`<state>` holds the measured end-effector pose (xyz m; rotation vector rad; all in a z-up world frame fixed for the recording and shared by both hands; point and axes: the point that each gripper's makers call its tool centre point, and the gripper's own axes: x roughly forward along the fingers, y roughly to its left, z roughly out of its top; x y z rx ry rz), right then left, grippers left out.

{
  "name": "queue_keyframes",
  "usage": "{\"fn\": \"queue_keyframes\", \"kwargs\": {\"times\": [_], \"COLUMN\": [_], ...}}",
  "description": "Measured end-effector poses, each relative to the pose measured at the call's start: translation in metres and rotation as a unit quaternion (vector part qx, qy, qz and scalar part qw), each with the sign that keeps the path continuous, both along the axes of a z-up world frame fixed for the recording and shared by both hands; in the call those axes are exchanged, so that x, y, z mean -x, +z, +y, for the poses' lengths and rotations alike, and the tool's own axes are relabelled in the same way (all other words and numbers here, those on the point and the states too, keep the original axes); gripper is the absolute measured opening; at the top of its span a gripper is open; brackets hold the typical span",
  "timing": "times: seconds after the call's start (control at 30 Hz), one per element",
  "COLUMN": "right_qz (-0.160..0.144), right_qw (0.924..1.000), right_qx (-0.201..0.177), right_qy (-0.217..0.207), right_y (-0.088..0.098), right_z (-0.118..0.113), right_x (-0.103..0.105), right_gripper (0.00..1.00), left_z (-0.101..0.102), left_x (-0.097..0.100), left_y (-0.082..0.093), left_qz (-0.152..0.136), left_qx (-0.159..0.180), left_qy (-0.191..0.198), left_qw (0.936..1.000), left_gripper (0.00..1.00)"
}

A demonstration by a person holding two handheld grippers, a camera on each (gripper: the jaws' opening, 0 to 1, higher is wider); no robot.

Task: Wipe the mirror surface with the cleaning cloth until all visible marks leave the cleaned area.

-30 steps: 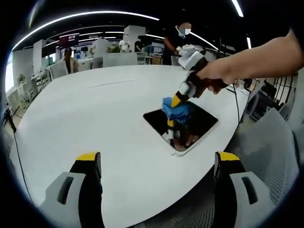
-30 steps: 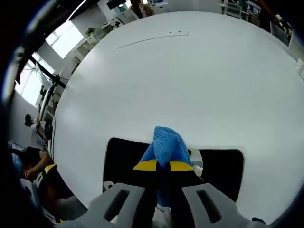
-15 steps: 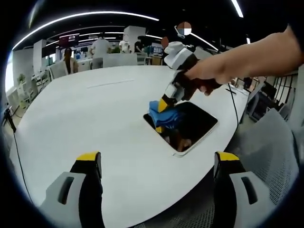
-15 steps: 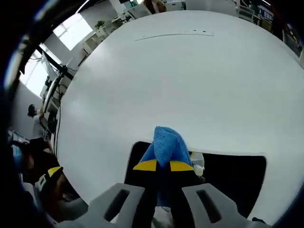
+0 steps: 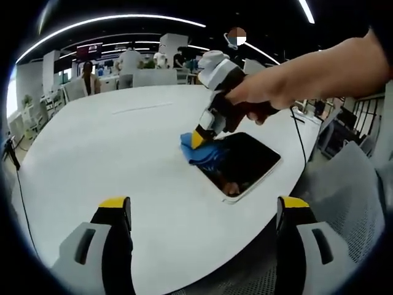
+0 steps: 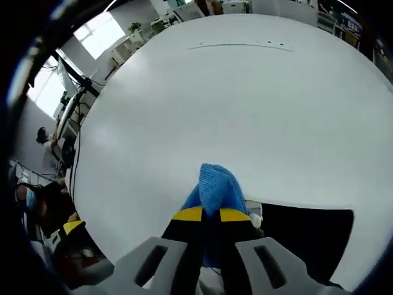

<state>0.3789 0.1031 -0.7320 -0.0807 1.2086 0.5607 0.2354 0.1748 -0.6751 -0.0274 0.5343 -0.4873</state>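
Cloth at the mirror's edge
Right claw (image 6: 206,215) grasps blue cloth (image 5: 198,149) on mirror (image 5: 242,163) rim; left claw (image 5: 202,212) released; white tabletop (image 6: 233,110) spreads toward twelve o'clock.

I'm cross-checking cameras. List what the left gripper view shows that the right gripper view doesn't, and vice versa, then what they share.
Left gripper view: the open left hand-held gripper, the hand holding the right one, the mirror's full outline, a chair.

Right gripper view: a bright window.

Both: the table, the mirror, and the cloth clamped in the right hand-held gripper at the mirror's edge.
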Motion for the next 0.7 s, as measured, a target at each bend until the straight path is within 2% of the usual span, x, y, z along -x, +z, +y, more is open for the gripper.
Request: {"fn": "queue_keyframes", "kwargs": {"times": [0.3, 0.4, 0.7], "right_qz": [0.001, -0.010, -0.004], "right_qw": [1.0000, 0.9999, 1.0000], "right_qx": [-0.001, 0.003, 0.007], "right_qy": [-0.005, -0.002, 0.005], "right_y": [-0.003, -0.003, -0.002], "right_z": [0.001, 0.001, 0.003], "right_x": [-0.005, -0.005, 0.012], "right_gripper": [0.01, 0.01, 0.01], "left_z": [0.001, 0.000, 0.000], "left_x": [0.000, 0.001, 0.002], "left_y": [-0.001, 0.000, 0.001], "left_qz": [0.001, 0.001, 0.002], "left_qx": [0.003, 0.001, 0.002], "left_qy": [0.001, -0.002, 0.000], "left_qw": [1.0000, 1.0000, 1.0000], "left_gripper": [0.99, 0.99, 0.99]}}
